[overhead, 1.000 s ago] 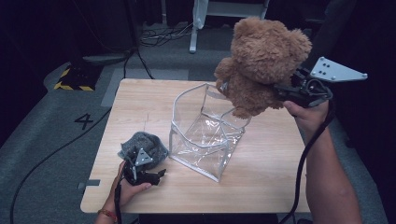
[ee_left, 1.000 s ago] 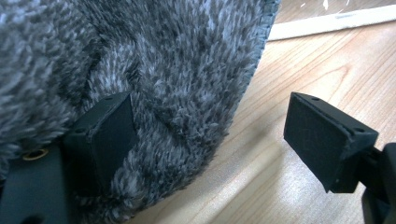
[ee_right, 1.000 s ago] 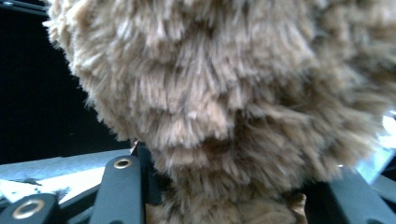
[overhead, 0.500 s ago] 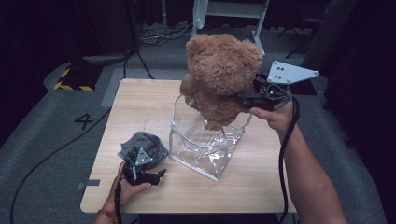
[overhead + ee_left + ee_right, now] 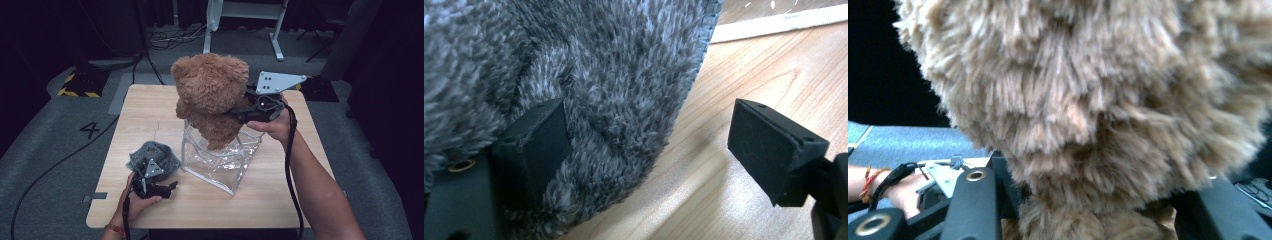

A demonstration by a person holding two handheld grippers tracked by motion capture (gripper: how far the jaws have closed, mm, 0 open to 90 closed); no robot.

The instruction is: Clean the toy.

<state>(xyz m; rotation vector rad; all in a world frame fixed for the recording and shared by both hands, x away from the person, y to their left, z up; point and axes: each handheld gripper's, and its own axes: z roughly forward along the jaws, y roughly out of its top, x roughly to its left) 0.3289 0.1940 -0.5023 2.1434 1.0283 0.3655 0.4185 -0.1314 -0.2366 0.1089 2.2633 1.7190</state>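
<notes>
So the right gripper has its jaws clamped on a brown teddy bear, squeezing into the plush from both sides, and in the right gripper view the fur bulges out between the two black jaws. The bear hangs in the air right over the open top of a clear plastic bag, which stands upright near the middle of the wooden tabletop. The bear's lowest bit is just about level with the bag's rim, maybe dipping slightly inside, hard to say for sure from the high view. Over on the near left corner of the tabletop the left gripper sits low by a grey fuzzy cloth bunched up in a little heap. In the left gripper view its jaws stand wide apart: one jaw rests against the grey pile, the other is out over bare wood with a clear gap, so nothing is pinched. The cloth lies just beside the bag on its left, though I can't tell whether the two touch.
</notes>
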